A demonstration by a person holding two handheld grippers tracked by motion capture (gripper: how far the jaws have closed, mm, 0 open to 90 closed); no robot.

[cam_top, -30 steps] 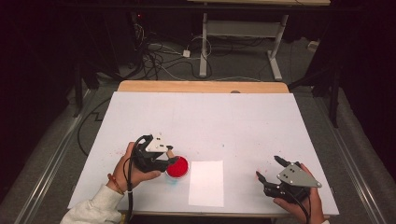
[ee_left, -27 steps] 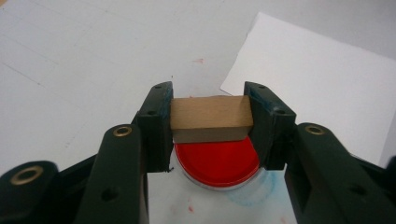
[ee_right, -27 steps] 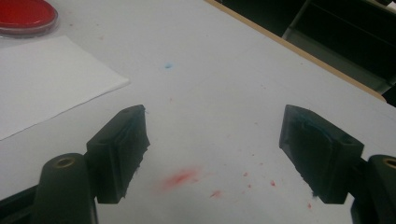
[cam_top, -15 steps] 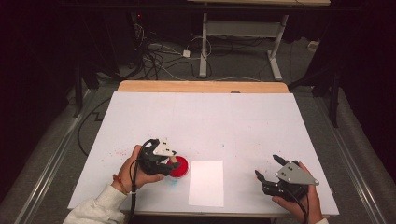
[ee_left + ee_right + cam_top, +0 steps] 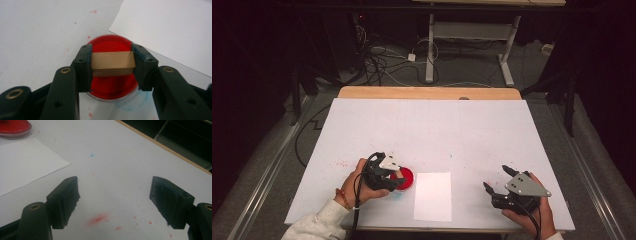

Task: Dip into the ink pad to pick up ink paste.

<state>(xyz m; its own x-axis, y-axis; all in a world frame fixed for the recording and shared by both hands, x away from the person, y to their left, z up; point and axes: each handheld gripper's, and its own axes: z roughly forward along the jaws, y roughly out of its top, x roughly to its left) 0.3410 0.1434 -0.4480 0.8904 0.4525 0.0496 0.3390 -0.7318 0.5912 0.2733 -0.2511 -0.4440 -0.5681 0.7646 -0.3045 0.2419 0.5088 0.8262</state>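
The left claw (image 5: 112,65) is clamped on a small wooden block (image 5: 112,63), its two black pads pressing the block's short ends. The block is plain pale wood, lying level between the pads, and it carries no print or stamp that can be read. In the left gripper view it sits directly over a shallow round dish of red paint (image 5: 110,47); whether its underside touches the paint cannot be told from here. In the high view the left claw (image 5: 398,177) is at the near left part of the table (image 5: 432,125), over the red dish (image 5: 404,176), with the person's left hand (image 5: 357,182) wrapped around the gripper body.

Just to the right of the dish lies a blank white sheet of paper (image 5: 433,196), with no writing or marks on it. In the left gripper view a corner of the paper (image 5: 170,30) lies just beyond the dish.

The right claw (image 5: 113,203) stands wide open and empty, its pads well apart above the bare table, where there are red smears and specks and one small blue dot. In the high view the right claw (image 5: 497,181) rests near the table's near right corner, held by the right hand (image 5: 532,212), apart from the paper. No brand, label or lettering is legible on either gripper, the dish or the table.
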